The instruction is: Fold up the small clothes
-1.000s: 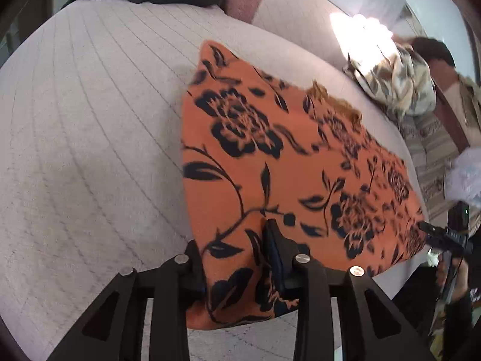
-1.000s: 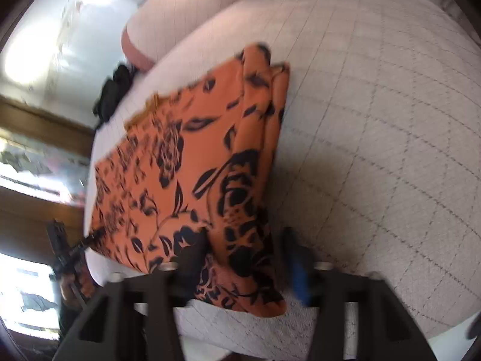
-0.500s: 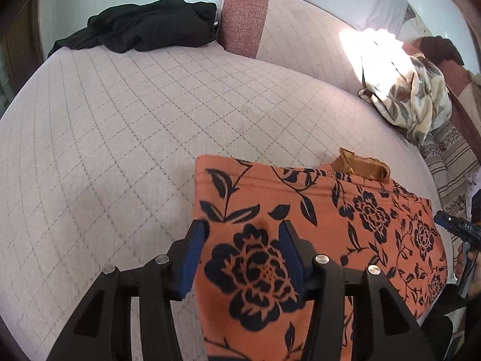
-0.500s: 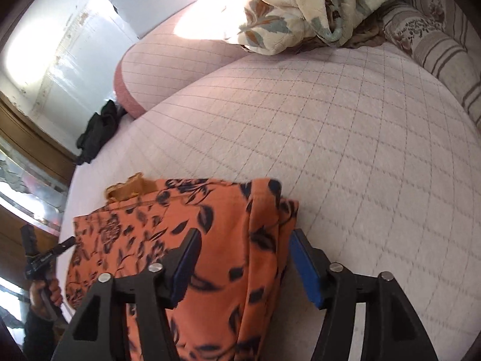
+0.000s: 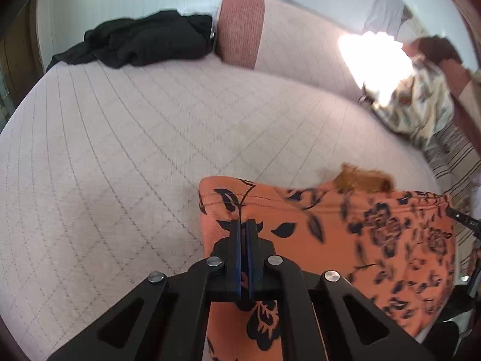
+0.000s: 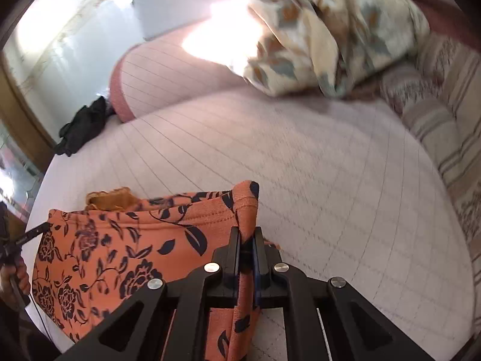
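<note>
Left gripper and right gripper each pinching orange floral garment's far hem corners; bare quilted bed beyond.

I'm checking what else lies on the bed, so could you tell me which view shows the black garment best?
The left wrist view: the black garment lies large and unobstructed by the pink bolster. In the right wrist view it is small and distant.

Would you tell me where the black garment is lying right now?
The black garment lies bunched at the bed's far left corner, against the pink bolster; in the right wrist view it sits far left.
</note>
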Available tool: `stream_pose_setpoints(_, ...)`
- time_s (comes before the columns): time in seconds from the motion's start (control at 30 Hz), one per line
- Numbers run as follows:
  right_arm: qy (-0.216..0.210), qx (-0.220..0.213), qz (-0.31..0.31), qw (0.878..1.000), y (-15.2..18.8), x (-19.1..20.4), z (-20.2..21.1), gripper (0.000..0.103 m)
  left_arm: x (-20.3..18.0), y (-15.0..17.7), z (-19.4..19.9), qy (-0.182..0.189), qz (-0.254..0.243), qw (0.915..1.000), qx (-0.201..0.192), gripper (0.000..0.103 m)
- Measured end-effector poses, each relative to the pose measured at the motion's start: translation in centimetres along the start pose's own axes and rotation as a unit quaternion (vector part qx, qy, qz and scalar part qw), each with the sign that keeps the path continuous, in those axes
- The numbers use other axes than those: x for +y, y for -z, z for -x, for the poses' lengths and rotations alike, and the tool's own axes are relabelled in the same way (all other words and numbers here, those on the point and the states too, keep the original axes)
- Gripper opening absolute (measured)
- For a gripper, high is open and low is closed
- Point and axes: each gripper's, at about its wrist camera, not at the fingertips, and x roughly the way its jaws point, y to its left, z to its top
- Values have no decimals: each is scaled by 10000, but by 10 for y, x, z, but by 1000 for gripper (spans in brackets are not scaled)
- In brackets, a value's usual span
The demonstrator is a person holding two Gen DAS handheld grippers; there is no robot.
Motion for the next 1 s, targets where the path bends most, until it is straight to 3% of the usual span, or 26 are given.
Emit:
stream_pose_setpoints(0.03, 66, 118, -79, 9999, 3, -4, -11, 7, 0, 0, -13, -95, 48, 9998, 184, 4)
stream_pose_setpoints(0.13, -54, 667, -480, 9966, 19, -19, -45, 12, 3, -5, -8, -74, 303, 9995, 105, 5)
stream_pose_setpoints(0.23, -3, 296, -665, 9973, 20, -22, -23, 27, 2, -6, 20, -143, 184, 9996, -138, 17)
stream_pose_setpoints(0.3, -44, -3, -716, 9974, 18, -18, 5, 32, -3, 1, 47, -186, 25, 9990, -416, 26)
stream_pose_setpoints(0.4, -741, -263, -751, 9941, 25, 1, 50, 35, -16, 22, 83, -70, -199, 9972, -723, 38)
stream_pose_setpoints(0.43, -1113, -264, -781, 9904, 32, 10, 63, 44, -21, 30, 91, -35, -211, 9966, -800, 44)
stream_pose_setpoints(0.47, -1567, -212, -814, 9841, 40, 20, 72, 69, -26, 40, 98, 34, -192, 9961, -859, 54)
stream_pose_setpoints(0.5, -2049, -159, -833, 9751, 51, 30, 76, 78, -32, 50, 103, 118, -188, 9958, -890, 57)
stream_pose_setpoints(0.57, -2462, -11, -939, 9647, 70, 38, 72, 80, -45, 71, 105, 237, -154, 9952, -935, 63)
stream_pose_setpoints(0.63, -2362, 372, -1347, 9616, 92, 28, 44, 80, -53, 88, 91, 300, -106, 9971, -697, 67)
stream_pose_setpoints(0.67, -2114, 534, -1635, 9622, 102, 15, 27, 74, -55, 95, 80, 239, -106, 9984, -501, 67)
stream_pose_setpoints(0.7, -2035, 642, -2063, 9550, 112, -3, 13, 62, -55, 103, 65, 50, -84, 9996, -247, 67)
stream_pose_setpoints(0.73, -2005, 602, -2374, 9486, 117, -15, 13, 38, -53, 110, 54, -144, -79, 9999, -19, 67)
stream_pose_setpoints(0.77, -1984, 548, -2503, 9460, 117, -19, 19, 39, -52, 115, 51, -261, -112, 9996, 19, 67)
stream_pose_setpoints(0.8, -1880, 478, -2368, 9520, 114, -14, 29, 43, -54, 119, 57, -300, -163, 9993, -137, 67)
stream_pose_setpoints(0.83, -1738, 434, -2139, 9603, 109, -6, 38, 62, -56, 119, 65, -303, -177, 9990, -265, 67)
stream_pose_setpoints(0.87, -1671, 368, -1913, 9665, 104, 4, 48, 75, -59, 118, 72, -248, -186, 9989, -364, 67)
stream_pose_setpoints(0.93, -1902, 165, -1545, 9694, 92, 23, 61, 76, -67, 118, 83, -117, -275, 9976, -619, 68)
stream_pose_setpoints(0.97, -2000, 112, -1464, 9687, 86, 29, 61, 77, -69, 118, 83, -112, -313, 9972, -677, 74)
stream_pose_setpoints(1.0, -2116, 92, -1430, 9668, 83, 34, 60, 78, -69, 119, 75, -182, -345, 9974, -598, 76)
